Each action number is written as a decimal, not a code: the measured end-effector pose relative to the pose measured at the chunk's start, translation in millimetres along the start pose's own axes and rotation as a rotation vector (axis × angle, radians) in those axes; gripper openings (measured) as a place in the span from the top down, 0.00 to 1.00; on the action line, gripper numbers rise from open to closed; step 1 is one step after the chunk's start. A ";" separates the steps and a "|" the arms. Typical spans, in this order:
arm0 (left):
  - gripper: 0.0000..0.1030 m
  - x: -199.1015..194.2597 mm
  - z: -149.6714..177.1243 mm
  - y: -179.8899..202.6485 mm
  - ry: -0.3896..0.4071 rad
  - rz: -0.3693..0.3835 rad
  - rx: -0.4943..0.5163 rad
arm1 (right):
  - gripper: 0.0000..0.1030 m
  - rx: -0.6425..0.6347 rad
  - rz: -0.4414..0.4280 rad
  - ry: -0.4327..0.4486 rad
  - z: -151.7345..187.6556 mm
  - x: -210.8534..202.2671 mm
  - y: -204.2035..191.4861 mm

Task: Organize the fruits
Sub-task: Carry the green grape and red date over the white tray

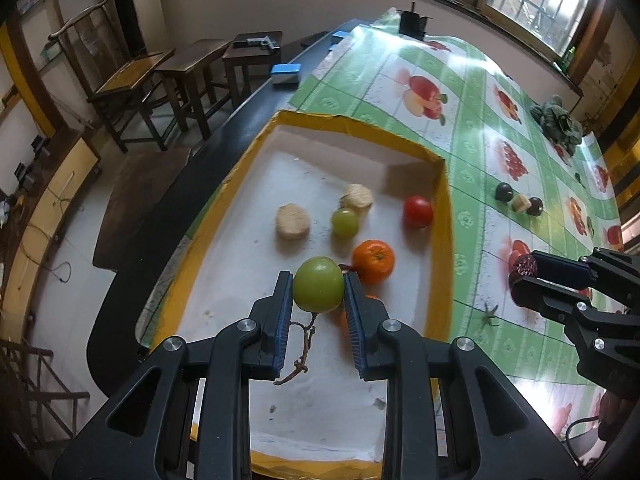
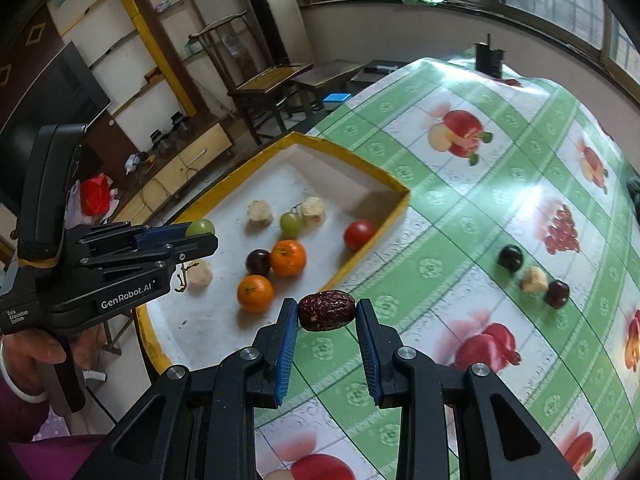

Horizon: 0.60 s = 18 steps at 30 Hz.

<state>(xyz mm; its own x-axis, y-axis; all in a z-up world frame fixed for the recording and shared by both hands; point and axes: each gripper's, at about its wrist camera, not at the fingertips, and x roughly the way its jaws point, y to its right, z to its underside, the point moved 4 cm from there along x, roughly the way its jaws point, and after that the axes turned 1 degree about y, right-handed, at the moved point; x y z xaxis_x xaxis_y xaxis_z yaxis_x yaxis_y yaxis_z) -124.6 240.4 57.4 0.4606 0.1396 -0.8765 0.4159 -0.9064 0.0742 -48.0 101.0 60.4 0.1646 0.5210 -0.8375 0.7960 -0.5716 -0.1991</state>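
Left tongs [image 1: 318, 292] pinch a green grape [image 1: 319, 290] above the yellow-rimmed tray [image 1: 438, 248], its bare stem dangling below; right tongs [image 2: 327, 314] clamp a wrinkled red date [image 2: 327, 311] end to end over the tabletop [image 2: 460, 216], just outside the tray's near wall. To do this well, I would carry each fruit over bare white floor, clear of the oranges [image 2: 288, 258], lower it close before easing the grip, and keep the two tongs from crossing.
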 end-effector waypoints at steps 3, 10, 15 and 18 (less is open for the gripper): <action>0.76 2.2 1.2 -8.7 -0.007 -0.009 -0.019 | 0.72 -0.013 -0.011 -0.010 -2.3 6.8 -5.8; 0.76 9.3 5.4 -28.4 -0.028 -0.023 -0.060 | 0.72 -0.029 -0.031 -0.033 -7.9 21.8 -12.4; 0.76 15.6 7.5 -39.5 -0.046 -0.023 -0.087 | 0.72 -0.040 -0.043 -0.041 -11.6 28.4 -17.7; 0.76 21.4 8.2 -41.1 -0.058 -0.017 -0.097 | 0.72 -0.046 -0.047 -0.051 -14.7 34.6 -19.4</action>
<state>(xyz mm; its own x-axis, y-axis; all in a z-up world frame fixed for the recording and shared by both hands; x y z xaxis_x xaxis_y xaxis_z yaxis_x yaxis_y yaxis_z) -138.3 277.3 31.7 0.4077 0.1289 -0.9040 0.4988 -0.8607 0.1022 -49.3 139.4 42.8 0.0976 0.5132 -0.8527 0.8281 -0.5171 -0.2164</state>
